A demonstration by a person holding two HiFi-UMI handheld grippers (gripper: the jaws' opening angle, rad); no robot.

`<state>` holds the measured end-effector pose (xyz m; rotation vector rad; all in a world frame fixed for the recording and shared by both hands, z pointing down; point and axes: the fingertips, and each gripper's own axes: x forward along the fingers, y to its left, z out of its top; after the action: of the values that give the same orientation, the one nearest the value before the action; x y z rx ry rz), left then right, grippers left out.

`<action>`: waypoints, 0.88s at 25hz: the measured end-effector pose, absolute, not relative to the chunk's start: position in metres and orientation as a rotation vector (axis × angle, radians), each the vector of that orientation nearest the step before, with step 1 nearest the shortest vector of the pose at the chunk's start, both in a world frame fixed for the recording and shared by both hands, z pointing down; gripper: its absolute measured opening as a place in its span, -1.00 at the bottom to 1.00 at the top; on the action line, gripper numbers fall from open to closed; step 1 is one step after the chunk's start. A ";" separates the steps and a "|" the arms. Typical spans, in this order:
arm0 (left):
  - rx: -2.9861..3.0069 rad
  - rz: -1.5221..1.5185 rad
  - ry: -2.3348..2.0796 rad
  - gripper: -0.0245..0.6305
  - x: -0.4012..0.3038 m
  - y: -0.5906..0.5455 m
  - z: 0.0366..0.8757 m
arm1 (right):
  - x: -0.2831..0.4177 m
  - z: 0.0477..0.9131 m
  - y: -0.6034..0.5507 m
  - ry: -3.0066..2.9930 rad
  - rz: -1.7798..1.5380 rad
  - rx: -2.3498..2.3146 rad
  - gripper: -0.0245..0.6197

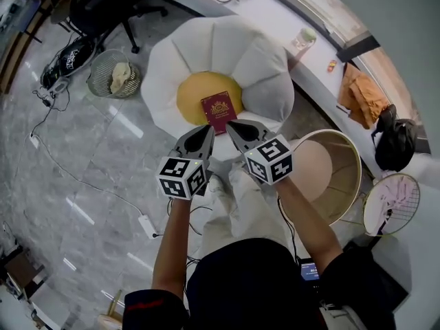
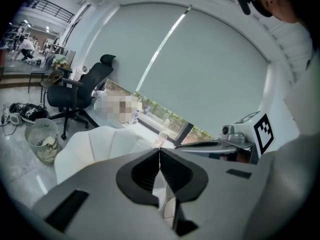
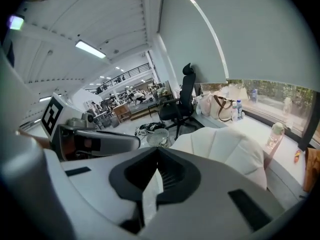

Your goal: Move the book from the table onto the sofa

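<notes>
A dark red book [image 1: 218,111] with a gold crest lies on the yellow seat cushion [image 1: 194,95] of the white flower-shaped sofa [image 1: 261,67]. My left gripper [image 1: 207,127] and right gripper [image 1: 229,124] hang side by side just in front of the book, tips close together, both shut with nothing between the jaws. In the left gripper view the left gripper [image 2: 159,149] has its jaws closed, with the sofa's white back [image 2: 105,141] beyond. The right gripper [image 3: 158,149] also shows closed jaws above the sofa [image 3: 227,146].
A round side table [image 1: 330,174] stands right of the sofa. A wire wastebasket [image 1: 114,74] and a black office chair [image 1: 110,5] are to the left. A window ledge [image 1: 323,43] with a bottle [image 1: 302,41] runs behind. A black bag [image 1: 394,137] and cables lie about.
</notes>
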<state>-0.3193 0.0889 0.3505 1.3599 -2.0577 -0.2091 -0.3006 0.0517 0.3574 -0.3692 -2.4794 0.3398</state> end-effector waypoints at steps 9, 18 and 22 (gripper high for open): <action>1.449 -0.156 -2.138 -0.87 -0.284 0.114 0.279 | -0.268 0.287 0.088 -2.587 0.304 -0.380 -0.87; 1.515 -0.096 -2.227 -0.87 -0.257 0.146 0.219 | -0.237 0.223 0.116 -2.675 0.232 -0.379 -0.87; 1.536 -0.125 -2.273 -0.87 -0.249 0.153 0.193 | -0.226 0.199 0.120 -2.717 0.195 -0.378 -0.87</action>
<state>-0.2490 0.1528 0.1932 1.5357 -2.2731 -0.1252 -0.2264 0.1197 0.1993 -0.3782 -2.7173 0.1953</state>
